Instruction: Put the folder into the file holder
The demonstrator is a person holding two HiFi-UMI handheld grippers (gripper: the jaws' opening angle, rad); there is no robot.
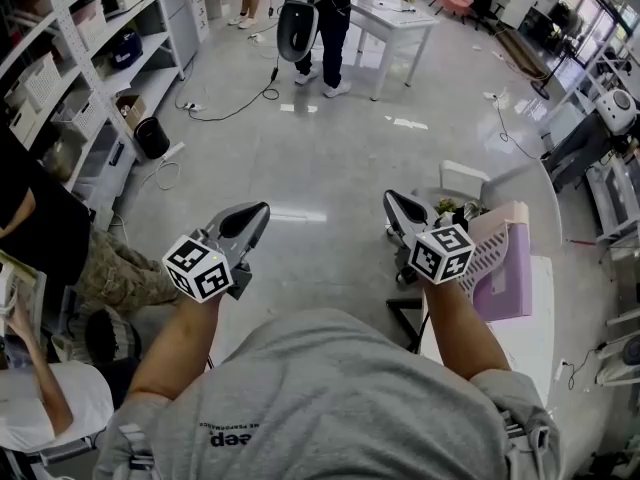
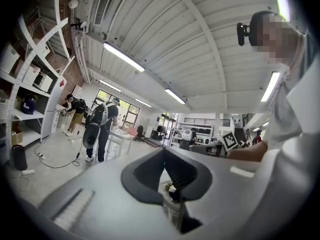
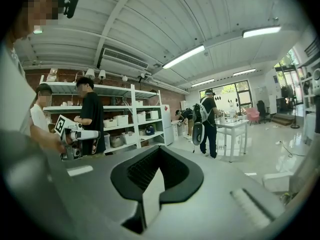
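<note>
In the head view I hold both grippers up in front of my chest, over the grey floor. My left gripper (image 1: 260,210) (image 2: 164,153) has its jaws together with nothing between them. My right gripper (image 1: 390,199) (image 3: 159,149) is also shut and empty. Just right of the right gripper, a pink and purple file holder (image 1: 508,278) stands on a white table (image 1: 535,343). I cannot tell the folder apart from the holder. Neither gripper touches the holder, and both gripper views look out across the room.
Metal shelves (image 1: 70,78) with boxes line the left side. A person in camouflage trousers (image 1: 110,268) sits at the left. Another person (image 1: 325,18) stands by a white table (image 1: 395,18) at the far end. Cables (image 1: 230,103) and a black bin (image 1: 152,136) lie on the floor.
</note>
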